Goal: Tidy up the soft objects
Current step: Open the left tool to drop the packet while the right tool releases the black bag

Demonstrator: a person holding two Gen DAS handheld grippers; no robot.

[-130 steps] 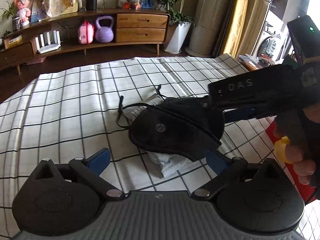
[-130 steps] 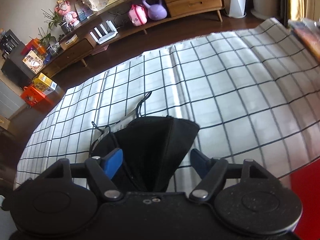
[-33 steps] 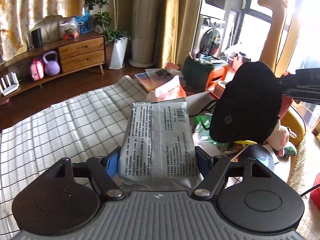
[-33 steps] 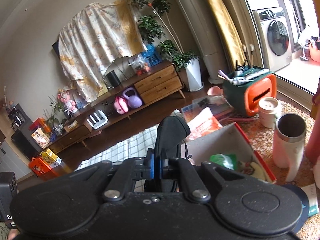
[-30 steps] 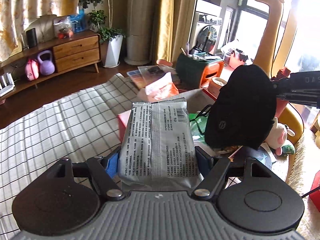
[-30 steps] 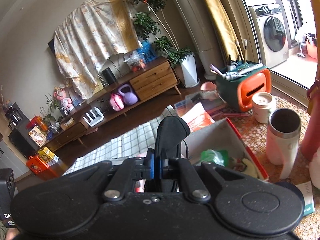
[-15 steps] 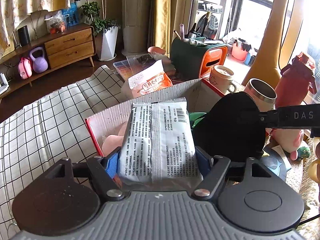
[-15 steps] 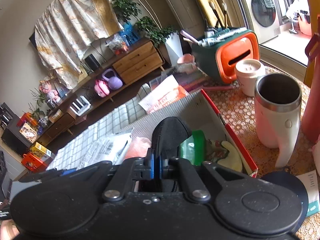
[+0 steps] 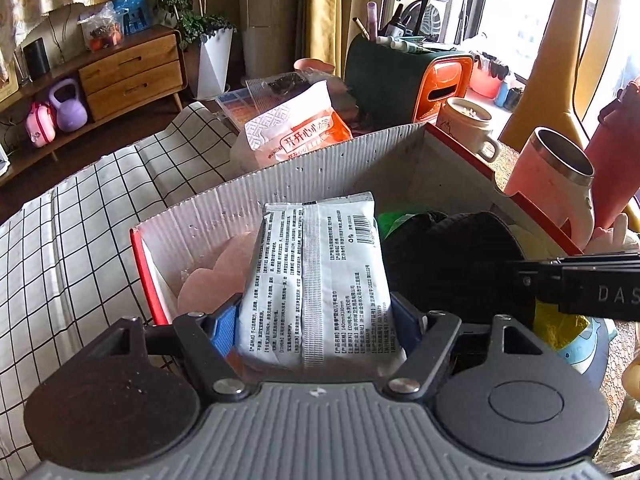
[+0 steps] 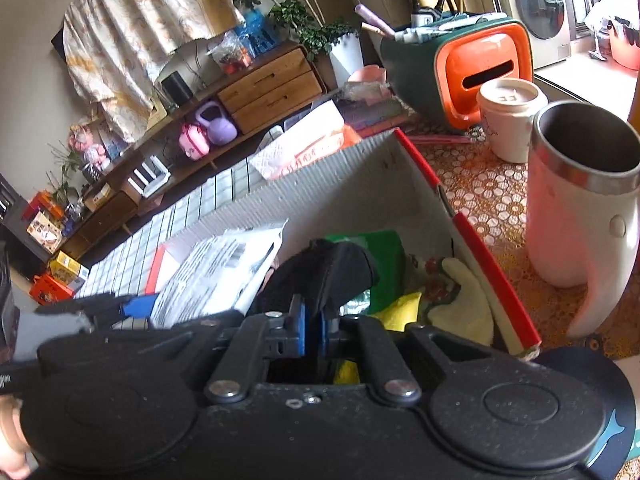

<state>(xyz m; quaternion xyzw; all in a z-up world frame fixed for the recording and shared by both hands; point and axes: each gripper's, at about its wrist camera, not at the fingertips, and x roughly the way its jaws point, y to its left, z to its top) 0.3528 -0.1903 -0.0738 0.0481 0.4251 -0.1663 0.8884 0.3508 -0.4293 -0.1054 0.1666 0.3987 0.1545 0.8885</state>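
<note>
1. Left gripper clamps the white printed plastic packet, poised over the red-edged corrugated cardboard box.
2. Right gripper pinches the black fabric cap, inside that box beside green packaging.

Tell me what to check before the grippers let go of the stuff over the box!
1. Left gripper clamps white packet: ok.
2. Right gripper pinches black pouch: ok.
3. Packet is over the cardboard box: ok.
4. Pouch is inside the box walls: ok.
5. Room left among the green and yellow things in the box: cannot tell.
6. Steel cup stands outside the box, clear of both grippers: ok.
</note>
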